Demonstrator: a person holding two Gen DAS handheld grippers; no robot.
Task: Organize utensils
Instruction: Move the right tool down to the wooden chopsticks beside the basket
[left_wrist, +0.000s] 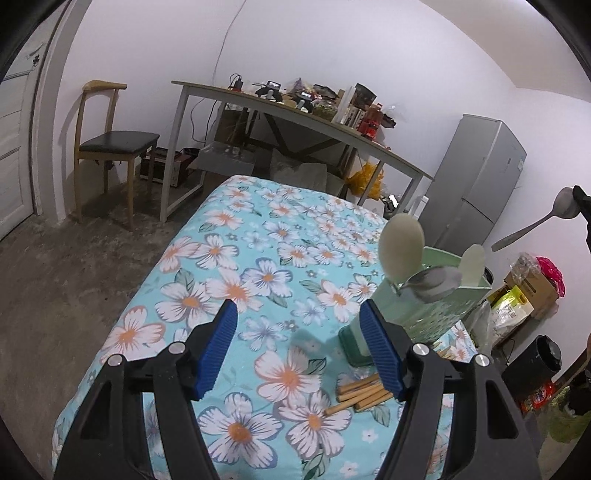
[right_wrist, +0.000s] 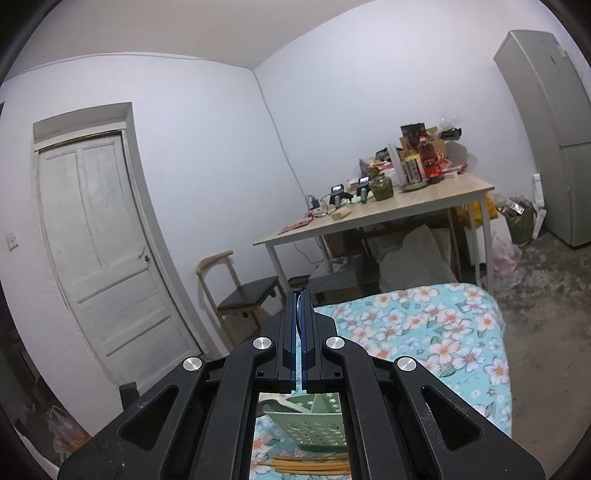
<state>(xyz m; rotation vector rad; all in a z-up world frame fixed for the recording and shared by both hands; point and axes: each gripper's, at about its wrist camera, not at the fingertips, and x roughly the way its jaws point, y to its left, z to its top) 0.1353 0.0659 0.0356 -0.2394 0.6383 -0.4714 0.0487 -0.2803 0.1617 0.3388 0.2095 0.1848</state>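
Left claw (left_wrist: 299, 347): held spread wide and empty above the flowered bench (left_wrist: 229, 258); nothing is seen between its blue pads.

Right claw (right_wrist: 298, 314): its blue pads are pressed almost together. In the left wrist view a metal spoon (left_wrist: 535, 223) is seen pinched by the bowl end at the far right, handle slanting down; the spoon itself is not made out in the right wrist view.

Holder (left_wrist: 439, 295): a green perforated utensil holder stands just right of and ahead of the left claw, and below and behind the right claw's pads, glimpsed through its frame. Two pale plastic spoons (left_wrist: 400, 245) stand in it, and another metal spoon (left_wrist: 436, 282) lies tilted across its rim.

Chopsticks (left_wrist: 364, 393): a loose bundle of wooden sticks lies on the cloth under the left claw's right finger, in front of the holder's base.

Step judged: the held spoon is probably being carried toward the holder; the chopsticks are not yet put away.

Risk, grip: the spoon is pinched on its curved, smooth bowl, so it could pivot or slip out if tilted sharply.

Risk, aim: the holder lies under the right claw and largely out of its sight, so the handle could strike the rim or the tilted spoon and miss the compartment.

Risk, tipping: the holder looks light and tall; a sideways push from the handle could topple it and spill its contents.

Risk, chopsticks: being round and loose, they could roll toward the bench edge if nudged.
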